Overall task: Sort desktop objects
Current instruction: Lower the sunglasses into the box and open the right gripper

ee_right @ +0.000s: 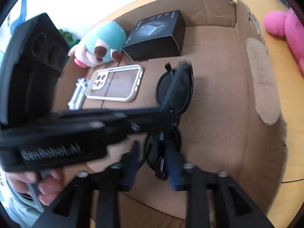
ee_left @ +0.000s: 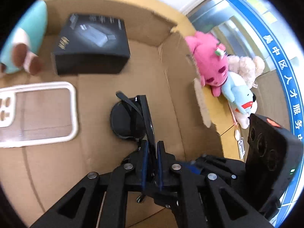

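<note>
**Sunglasses over the box floor, both grippers on site**

Left gripper (ee_left: 152,148) is clamping the black sunglasses (ee_left: 129,121) by the frame, holding them just above the cardboard box (ee_left: 167,28) floor near its middle. Right gripper (ee_right: 153,163) is standing with jaws parted around the sunglasses' near end, pads not pressing. Phone case (ee_left: 43,114) and black carton (ee_left: 91,43) are lying toward the box's far-left corner.

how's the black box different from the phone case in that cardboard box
The black box is opaque, dark and tall with printed faces; the phone case is a thin, clear-backed shell with a cream rim, lying flat. The black box sits nearer the back wall, the phone case further forward. Both rest inside the cardboard box.
</note>
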`<action>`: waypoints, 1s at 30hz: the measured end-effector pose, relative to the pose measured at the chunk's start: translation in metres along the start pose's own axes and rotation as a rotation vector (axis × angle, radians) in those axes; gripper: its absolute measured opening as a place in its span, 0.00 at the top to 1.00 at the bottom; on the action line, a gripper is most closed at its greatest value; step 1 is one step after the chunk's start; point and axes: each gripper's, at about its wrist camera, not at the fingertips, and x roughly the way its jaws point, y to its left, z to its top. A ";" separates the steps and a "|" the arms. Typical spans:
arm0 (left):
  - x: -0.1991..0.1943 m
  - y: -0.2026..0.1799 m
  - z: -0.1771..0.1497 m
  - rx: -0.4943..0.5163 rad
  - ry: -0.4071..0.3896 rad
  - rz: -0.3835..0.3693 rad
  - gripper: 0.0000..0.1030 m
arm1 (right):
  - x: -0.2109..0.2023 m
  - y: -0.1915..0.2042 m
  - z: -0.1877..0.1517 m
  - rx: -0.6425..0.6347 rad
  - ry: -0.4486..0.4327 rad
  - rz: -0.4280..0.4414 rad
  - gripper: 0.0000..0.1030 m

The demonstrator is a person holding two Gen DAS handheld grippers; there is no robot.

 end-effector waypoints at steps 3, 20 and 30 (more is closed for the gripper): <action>-0.036 -0.006 -0.013 0.077 -0.100 0.015 0.85 | -0.017 0.012 -0.009 -0.050 -0.055 -0.088 0.31; -0.151 0.059 -0.142 0.261 -0.737 0.477 0.27 | -0.025 0.092 -0.102 -0.165 -0.562 -0.312 0.03; -0.126 0.084 -0.161 0.256 -0.773 0.631 0.21 | -0.010 0.094 -0.114 -0.157 -0.761 -0.383 0.00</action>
